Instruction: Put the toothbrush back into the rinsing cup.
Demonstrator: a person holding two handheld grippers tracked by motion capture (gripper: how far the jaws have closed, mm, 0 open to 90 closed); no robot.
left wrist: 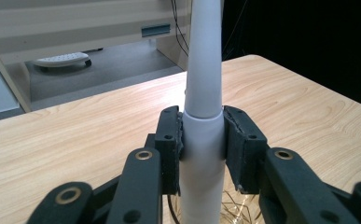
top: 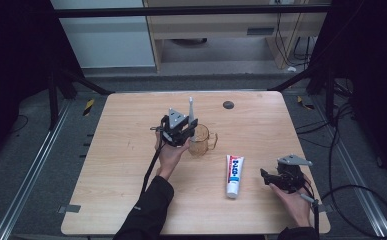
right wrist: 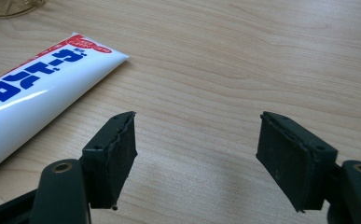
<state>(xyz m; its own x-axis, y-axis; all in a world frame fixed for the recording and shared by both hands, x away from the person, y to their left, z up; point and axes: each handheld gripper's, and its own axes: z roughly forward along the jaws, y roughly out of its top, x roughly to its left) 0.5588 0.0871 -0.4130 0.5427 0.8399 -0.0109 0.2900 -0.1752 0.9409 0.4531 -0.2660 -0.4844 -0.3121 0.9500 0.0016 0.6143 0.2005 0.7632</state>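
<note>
A white tapered toothbrush handle (top: 191,111) stands upright over a clear glass mug (top: 204,140) at the table's middle. My left gripper (top: 189,131) is shut on it. In the left gripper view the jaws clamp the toothbrush handle (left wrist: 204,93) at its lower collar, the left gripper (left wrist: 202,140) squarely around it, and the mug's rim (left wrist: 239,210) glints just below. A white toothpaste tube (top: 235,175) with blue and red print lies flat to the right. My right gripper (top: 266,178) rests low beside it, open. The right gripper (right wrist: 197,149) holds nothing, with the toothpaste tube (right wrist: 38,102) off to its left.
A small dark round disc (top: 228,105) sits near the far edge of the wooden table (top: 126,165). Black cables trail from both grippers toward the near edge. Metal rails and cables run along the floor on either side.
</note>
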